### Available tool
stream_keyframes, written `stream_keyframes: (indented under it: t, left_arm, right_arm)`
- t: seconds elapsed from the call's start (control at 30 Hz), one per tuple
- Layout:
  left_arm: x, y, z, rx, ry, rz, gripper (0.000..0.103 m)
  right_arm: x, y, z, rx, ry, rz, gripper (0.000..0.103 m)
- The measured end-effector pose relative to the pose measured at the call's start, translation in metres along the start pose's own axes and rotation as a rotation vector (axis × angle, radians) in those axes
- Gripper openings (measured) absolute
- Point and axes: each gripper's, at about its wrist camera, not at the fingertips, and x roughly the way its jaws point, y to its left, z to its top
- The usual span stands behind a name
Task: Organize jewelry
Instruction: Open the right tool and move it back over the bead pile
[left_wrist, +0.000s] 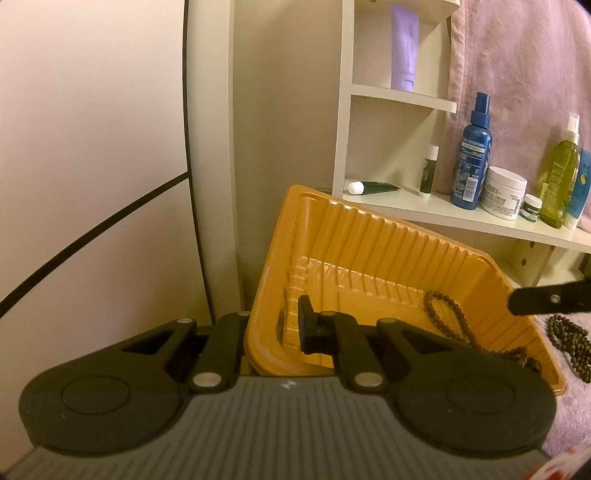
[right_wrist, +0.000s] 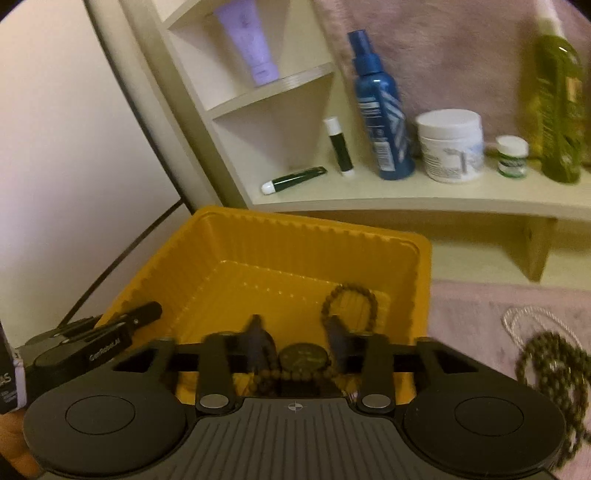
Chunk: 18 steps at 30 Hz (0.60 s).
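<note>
"Closest in was the right gripper (right_wrist: 297, 341), its jaws standing apart over the near wall of the orange ribbed plastic tray (right_wrist: 258, 236). What lay between them?"

"Some brown wooden beads and a dark round disc (right_wrist: 303, 358), maybe a watch face, though blur kept me from being sure. Neither finger pressed on them, so I judged them loose in the tray. Just ahead of the jaws, a brown beaded bracelet (right_wrist: 349, 299) lay as an open loop on the tray floor."

"And the left gripper (left_wrist: 291, 325)?"

"Its jaws were together on the tray's near-left wall, one finger inside and the other outside, steadying it. That thin moulded plastic looked springy, so the hold seemed useful."

"What was still outside the tray?"

"A long dark beaded necklace (right_wrist: 546, 373), heaped on the fuzzy pink cloth (right_wrist: 461, 306), well to the right of the right jaws and past the tray's right rim. Its heap ran roughly along the line the jaws pointed. A white cord (right_wrist: 517, 321) lay touching its far end."

"Which hand was nearer?"

"The right one, clearly; the left was busy on the opposite side. I judged the next pick would call for a swing rightward. Small round beads slip and trail, and the cord could have come up along with them."
</note>
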Motion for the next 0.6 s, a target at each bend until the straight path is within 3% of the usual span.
stream_keyframes:
  t: [0.33,0.6]
  left_arm:
    - [0.001,-0.002,0.000,0.000,0.005,0.009,0.011]
    - [0.000,-0.004,0.000,0.005,0.008,0.017,0.011]
  right_arm:
    - [-0.055,-0.037,-0.042,0.049,0.007,-0.113,0.049]
    - [-0.089,-0.085,-0.063,0.109,0.003,-0.273,0.049]
